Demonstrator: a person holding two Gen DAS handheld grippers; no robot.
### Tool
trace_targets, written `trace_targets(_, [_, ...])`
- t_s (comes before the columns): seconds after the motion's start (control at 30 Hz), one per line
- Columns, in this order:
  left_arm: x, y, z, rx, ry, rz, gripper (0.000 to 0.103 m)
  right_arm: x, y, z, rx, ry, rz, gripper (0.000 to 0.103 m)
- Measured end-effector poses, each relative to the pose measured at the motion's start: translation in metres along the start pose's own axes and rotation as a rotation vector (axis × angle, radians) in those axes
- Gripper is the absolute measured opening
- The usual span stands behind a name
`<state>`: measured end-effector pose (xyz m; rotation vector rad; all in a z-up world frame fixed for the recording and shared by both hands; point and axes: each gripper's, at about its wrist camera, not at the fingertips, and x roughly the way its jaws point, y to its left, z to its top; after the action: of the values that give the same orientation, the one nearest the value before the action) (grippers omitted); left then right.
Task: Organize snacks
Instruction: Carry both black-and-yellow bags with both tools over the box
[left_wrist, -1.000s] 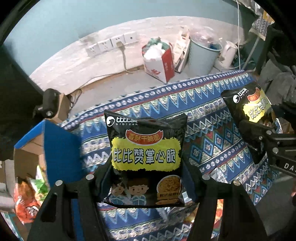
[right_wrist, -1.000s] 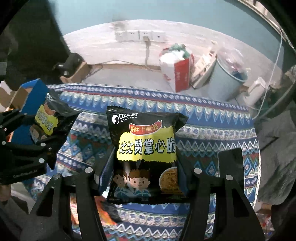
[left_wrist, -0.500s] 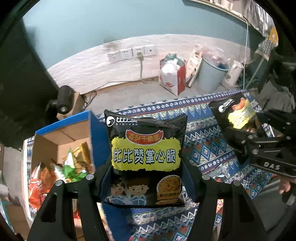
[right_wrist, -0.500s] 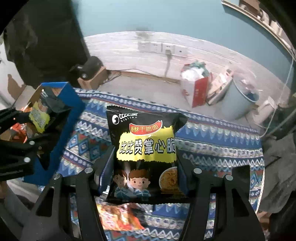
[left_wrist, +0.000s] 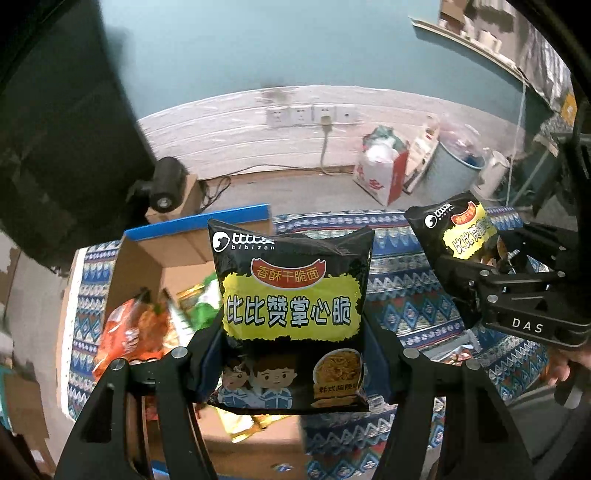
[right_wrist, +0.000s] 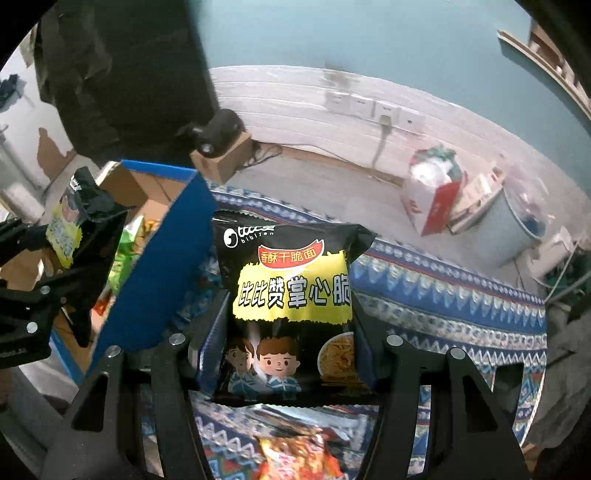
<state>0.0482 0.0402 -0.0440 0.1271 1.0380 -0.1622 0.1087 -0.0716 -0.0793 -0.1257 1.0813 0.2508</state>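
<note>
Left gripper (left_wrist: 291, 354) pinching noodle bag (left_wrist: 291, 317) over box (left_wrist: 155, 254) | right gripper (right_wrist: 291, 350) pinching second bag (right_wrist: 291, 317) above tabletop (right_wrist: 461, 306) beside box | risk: bag catches box wall, spills outside

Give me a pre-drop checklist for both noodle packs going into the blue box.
1. Left gripper jaws clamped on the left noodle pack: ok.
2. Right gripper jaws clamped on the right noodle pack: ok.
3. Left pack over the open blue box: ok.
4. Right pack over the box: not ok, over the patterned cloth.
5. Room among the snack bags inside: cannot tell.
</note>
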Motion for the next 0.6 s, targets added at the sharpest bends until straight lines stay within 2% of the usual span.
trace_targets(0.27, [-0.002,0.047,-0.014,-0.077,0.004,0.044,0.066,0.012,0.051,0.02,-0.058,0.005,0.043,0.059])
trace_targets(0.6, [0.01,0.097,-0.036,-0.175,0.051,0.065,0.066,0.024,0.106,0.049,-0.12,-0.011,0.094,0.059])
